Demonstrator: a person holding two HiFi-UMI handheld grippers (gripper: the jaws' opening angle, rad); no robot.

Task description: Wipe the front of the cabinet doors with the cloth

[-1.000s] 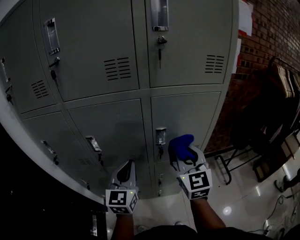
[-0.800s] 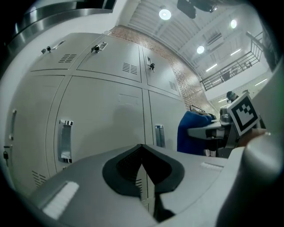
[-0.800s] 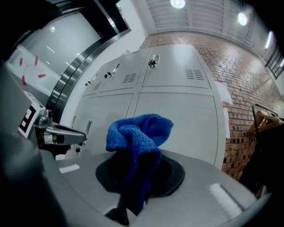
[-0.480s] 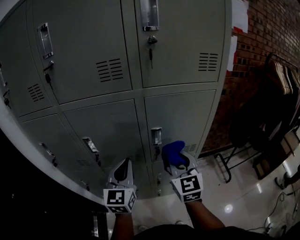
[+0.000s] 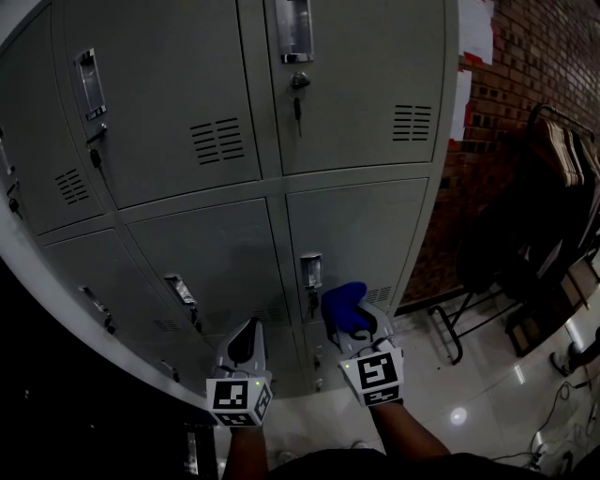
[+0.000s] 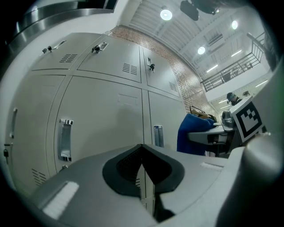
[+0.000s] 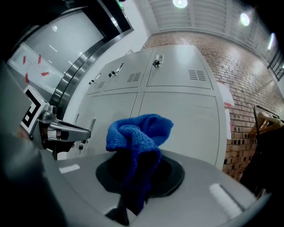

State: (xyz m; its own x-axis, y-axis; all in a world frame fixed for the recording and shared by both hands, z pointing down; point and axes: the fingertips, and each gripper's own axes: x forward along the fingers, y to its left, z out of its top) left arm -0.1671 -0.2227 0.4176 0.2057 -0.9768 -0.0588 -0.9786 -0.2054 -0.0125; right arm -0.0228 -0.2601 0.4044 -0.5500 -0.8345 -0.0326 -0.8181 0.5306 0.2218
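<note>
A grey bank of metal locker doors (image 5: 356, 234) fills the head view, with handles, keys and vent slots. My right gripper (image 5: 352, 323) is shut on a bunched blue cloth (image 5: 343, 305), held low in front of the lower right door, just right of its handle (image 5: 311, 272). In the right gripper view the blue cloth (image 7: 137, 135) sticks up from the closed jaws before the locker doors (image 7: 177, 119). My left gripper (image 5: 247, 343) hangs beside it, lower left, shut with nothing in it. The left gripper view shows the blue cloth (image 6: 191, 133) at its right.
A brick wall (image 5: 525, 112) stands right of the lockers, with white and red paper (image 5: 473, 28) on it. A dark rack with hanging items (image 5: 553, 216) and a chair frame (image 5: 469, 323) occupy the glossy floor (image 5: 478, 403) to the right.
The right gripper with the cloth has moved down and left along the lower right door. The view has shifted slightly right. The left gripper has stayed where it was.
</note>
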